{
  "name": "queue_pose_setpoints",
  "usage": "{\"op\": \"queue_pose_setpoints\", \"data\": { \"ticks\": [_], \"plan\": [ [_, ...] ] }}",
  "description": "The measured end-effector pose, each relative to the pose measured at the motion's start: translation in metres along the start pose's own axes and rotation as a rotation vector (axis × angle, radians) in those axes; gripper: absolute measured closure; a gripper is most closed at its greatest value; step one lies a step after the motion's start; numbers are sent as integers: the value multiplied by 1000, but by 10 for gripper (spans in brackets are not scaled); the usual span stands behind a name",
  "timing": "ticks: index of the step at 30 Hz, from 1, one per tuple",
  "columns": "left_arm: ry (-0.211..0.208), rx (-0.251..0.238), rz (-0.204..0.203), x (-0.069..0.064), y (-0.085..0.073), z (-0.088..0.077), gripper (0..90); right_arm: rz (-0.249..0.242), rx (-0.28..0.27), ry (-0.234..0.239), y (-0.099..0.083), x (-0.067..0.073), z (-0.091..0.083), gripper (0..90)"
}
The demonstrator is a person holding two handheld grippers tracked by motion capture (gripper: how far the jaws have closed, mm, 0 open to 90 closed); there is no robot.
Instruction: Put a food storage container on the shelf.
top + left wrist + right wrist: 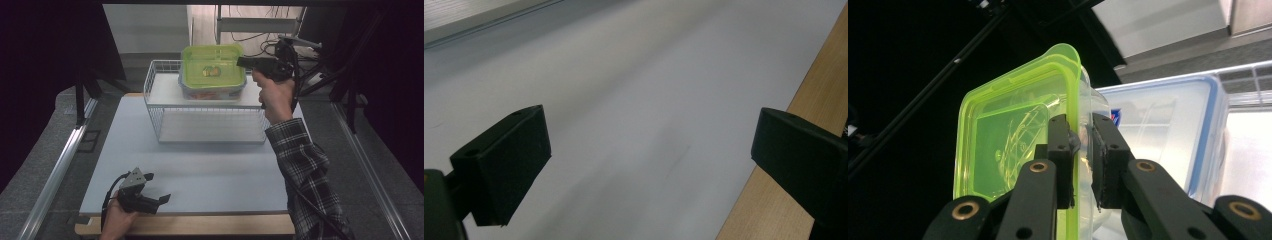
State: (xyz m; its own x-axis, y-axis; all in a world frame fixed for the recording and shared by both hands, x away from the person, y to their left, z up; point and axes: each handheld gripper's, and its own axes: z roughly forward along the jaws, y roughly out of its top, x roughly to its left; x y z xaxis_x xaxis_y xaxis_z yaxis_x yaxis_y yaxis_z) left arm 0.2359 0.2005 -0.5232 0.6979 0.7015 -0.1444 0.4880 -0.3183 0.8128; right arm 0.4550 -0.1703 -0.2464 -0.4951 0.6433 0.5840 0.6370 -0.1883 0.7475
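A clear food box with a lime-green lid [212, 67] [1013, 135] is over the top shelf of a white wire rack [161, 107]. My right gripper [244, 62] [1080, 125] is shut on its right rim, one pad on the lid side and one on the clear wall. A second clear box with a blue-edged lid [212, 93] [1168, 135] sits on the shelf right beneath it; I cannot tell whether the two touch. My left gripper [156, 188] [649, 135] lies at the front left of the white table, jaws wide open with nothing between them.
The white tabletop [200, 170] has a wooden front edge [210, 225] [809, 100]. The rack's lower shelf [210, 127] holds nothing. Dark stands and cables [320, 75] crowd the back right behind my right hand. A metal rail [60, 165] runs along the left.
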Motion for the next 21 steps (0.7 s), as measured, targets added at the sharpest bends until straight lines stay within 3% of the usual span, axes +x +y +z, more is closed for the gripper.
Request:
{"op": "queue_pose_setpoints", "data": {
  "ticks": [9, 17, 21],
  "plan": [
    [-6, 0, 2, 0, 0, 0, 25, 6, -12, -67, 6, -6, 19, 802],
    [-8, 3, 5, 0, 0, 0, 25, 21, -34, -101, 5, -10, 25, 780],
    [-10, 4, 5, 0, 0, 0, 25, -12, -30, -148, 4, -10, 28, 751]
  ]
}}
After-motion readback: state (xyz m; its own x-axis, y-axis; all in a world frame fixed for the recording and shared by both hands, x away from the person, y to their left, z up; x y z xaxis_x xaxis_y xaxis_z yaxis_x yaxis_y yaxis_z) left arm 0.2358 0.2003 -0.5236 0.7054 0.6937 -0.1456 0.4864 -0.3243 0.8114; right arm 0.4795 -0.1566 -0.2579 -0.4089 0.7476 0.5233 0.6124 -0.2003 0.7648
